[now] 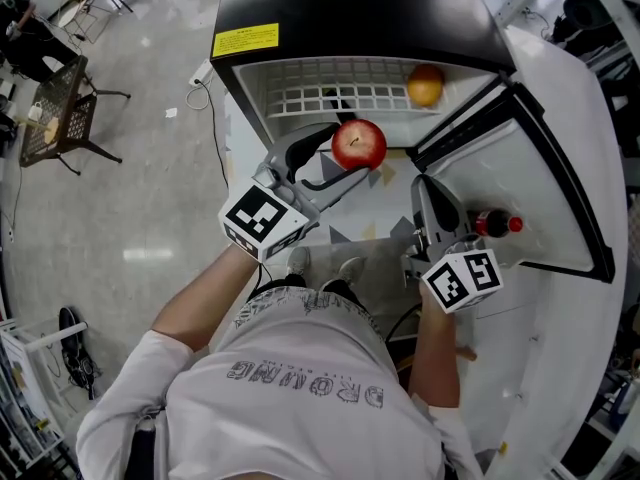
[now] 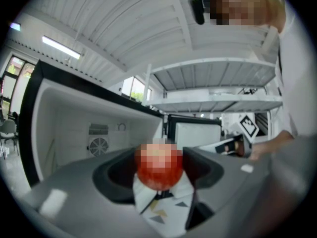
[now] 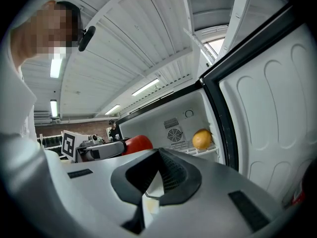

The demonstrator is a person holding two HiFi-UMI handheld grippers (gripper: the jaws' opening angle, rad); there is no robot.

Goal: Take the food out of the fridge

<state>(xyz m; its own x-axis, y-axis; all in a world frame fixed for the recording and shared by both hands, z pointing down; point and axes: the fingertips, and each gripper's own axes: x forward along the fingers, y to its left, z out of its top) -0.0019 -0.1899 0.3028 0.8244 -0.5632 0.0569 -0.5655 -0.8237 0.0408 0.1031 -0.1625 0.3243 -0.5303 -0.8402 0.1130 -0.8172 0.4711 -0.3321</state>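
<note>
A red apple [image 1: 358,142] is clamped in my left gripper [image 1: 352,164], held in the air just in front of the open fridge [image 1: 350,8]. In the left gripper view the apple [image 2: 159,168] fills the gap between the jaws. An orange [image 1: 425,85] lies on the white wire shelf [image 1: 320,96] inside the fridge, at its right; the same orange [image 3: 202,139] shows in the right gripper view. My right gripper [image 1: 426,190] hangs lower, near the open door [image 1: 560,168], its jaws [image 3: 157,158] together with nothing between them.
A dark bottle with a red cap [image 1: 497,223] stands in the door's shelf, just right of my right gripper. A black chair [image 1: 60,108] stands far left on the grey floor, and a cable [image 1: 215,128] runs down beside the fridge. The person's shoes [image 1: 320,263] show below.
</note>
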